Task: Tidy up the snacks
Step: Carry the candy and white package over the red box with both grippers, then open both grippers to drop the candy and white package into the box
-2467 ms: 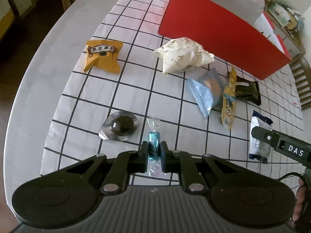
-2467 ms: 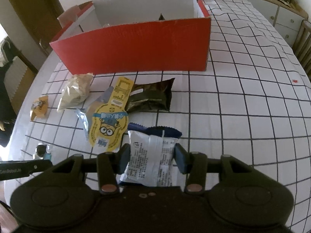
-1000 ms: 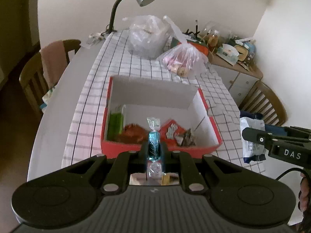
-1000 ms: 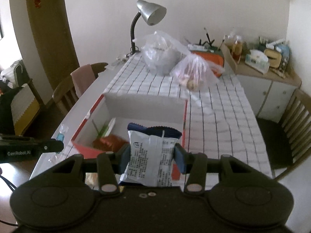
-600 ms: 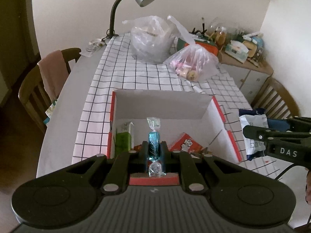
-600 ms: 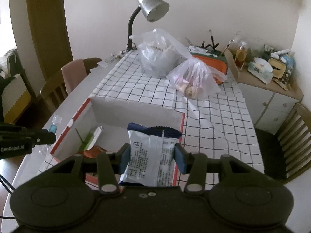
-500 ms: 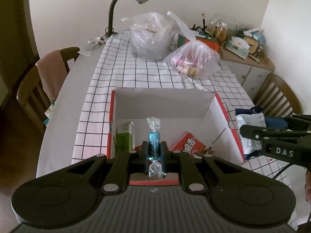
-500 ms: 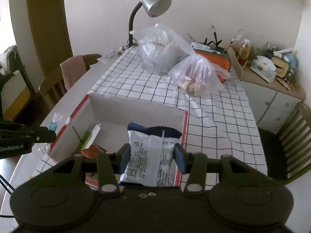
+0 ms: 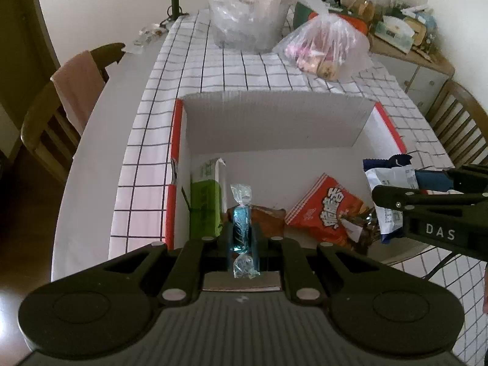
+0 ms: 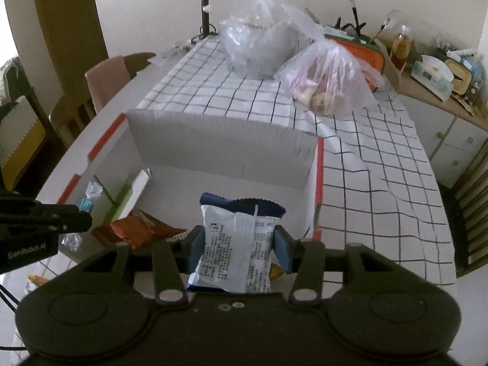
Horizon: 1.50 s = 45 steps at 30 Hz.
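My left gripper (image 9: 241, 235) is shut on a blue wrapped candy (image 9: 241, 222) and holds it above the near left part of the red box (image 9: 172, 140). My right gripper (image 10: 238, 241) is shut on a white and blue snack packet (image 10: 236, 244) above the near right part of the box (image 10: 319, 164). Inside the box lie a green and white pack (image 9: 205, 201), an orange-red snack bag (image 9: 326, 210) and a brown packet (image 9: 270, 218). The right gripper with its packet (image 9: 385, 195) shows at the right of the left wrist view.
The box stands on a table with a checked cloth (image 9: 244, 70). Behind it are two clear plastic bags (image 10: 329, 79) and a desk lamp (image 10: 210, 6). Wooden chairs stand at the left (image 9: 52, 116) and right (image 9: 457, 122). A cluttered sideboard (image 10: 439, 70) is at the back right.
Both grippers have risen from the table with their snacks and moved forward over the box. The box now fills more of both views.
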Each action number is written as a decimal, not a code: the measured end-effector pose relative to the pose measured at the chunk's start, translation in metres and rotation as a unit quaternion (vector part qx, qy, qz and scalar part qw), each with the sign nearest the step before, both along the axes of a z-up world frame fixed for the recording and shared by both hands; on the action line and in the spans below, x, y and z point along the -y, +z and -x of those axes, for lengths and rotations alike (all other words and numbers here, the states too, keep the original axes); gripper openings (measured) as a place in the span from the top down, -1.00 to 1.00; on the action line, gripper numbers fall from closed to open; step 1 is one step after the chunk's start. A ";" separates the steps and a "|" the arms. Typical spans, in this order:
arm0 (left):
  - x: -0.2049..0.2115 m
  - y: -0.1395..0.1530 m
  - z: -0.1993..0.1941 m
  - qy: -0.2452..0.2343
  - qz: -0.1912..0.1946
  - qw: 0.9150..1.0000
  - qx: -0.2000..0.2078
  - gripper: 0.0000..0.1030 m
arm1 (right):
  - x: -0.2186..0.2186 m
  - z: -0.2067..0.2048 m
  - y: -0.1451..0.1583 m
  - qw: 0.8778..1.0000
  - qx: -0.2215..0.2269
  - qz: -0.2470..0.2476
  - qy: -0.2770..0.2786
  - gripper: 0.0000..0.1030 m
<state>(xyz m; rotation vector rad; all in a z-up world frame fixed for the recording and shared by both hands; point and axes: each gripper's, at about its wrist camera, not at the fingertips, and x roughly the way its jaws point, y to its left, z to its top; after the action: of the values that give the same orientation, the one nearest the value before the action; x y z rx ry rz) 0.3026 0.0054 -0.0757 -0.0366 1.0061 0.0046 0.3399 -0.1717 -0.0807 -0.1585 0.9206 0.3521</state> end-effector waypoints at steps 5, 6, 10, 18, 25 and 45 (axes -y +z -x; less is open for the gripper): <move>0.002 -0.012 -0.005 -0.005 -0.002 1.000 -0.012 0.77 | -0.006 -0.004 -0.015 1.000 -0.012 0.007 0.002 0.10; 0.002 -0.014 -0.006 -0.006 -0.004 1.000 -0.014 0.77 | -0.007 -0.005 -0.017 1.000 -0.014 0.008 0.003 0.10; 0.004 -0.023 -0.009 -0.009 -0.006 1.000 -0.025 0.77 | -0.008 -0.007 -0.022 1.000 -0.020 0.010 0.002 0.10; 0.007 -0.035 -0.012 -0.018 -0.010 0.999 -0.038 0.77 | -0.009 -0.008 -0.032 0.999 -0.030 0.018 -0.001 0.09; 0.009 -0.037 -0.012 -0.017 -0.010 0.999 -0.041 0.77 | -0.005 -0.008 -0.035 0.999 -0.037 0.015 -0.011 0.05; -0.003 -0.003 0.009 -0.007 0.014 1.000 -0.009 0.26 | -0.003 0.017 0.000 1.000 -0.015 -0.017 -0.015 -0.47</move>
<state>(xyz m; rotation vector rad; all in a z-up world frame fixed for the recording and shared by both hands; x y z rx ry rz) 0.2932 0.0085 -0.0786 -0.0551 1.0253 -0.0231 0.3233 -0.1684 -0.0806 -0.1084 0.9463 0.3419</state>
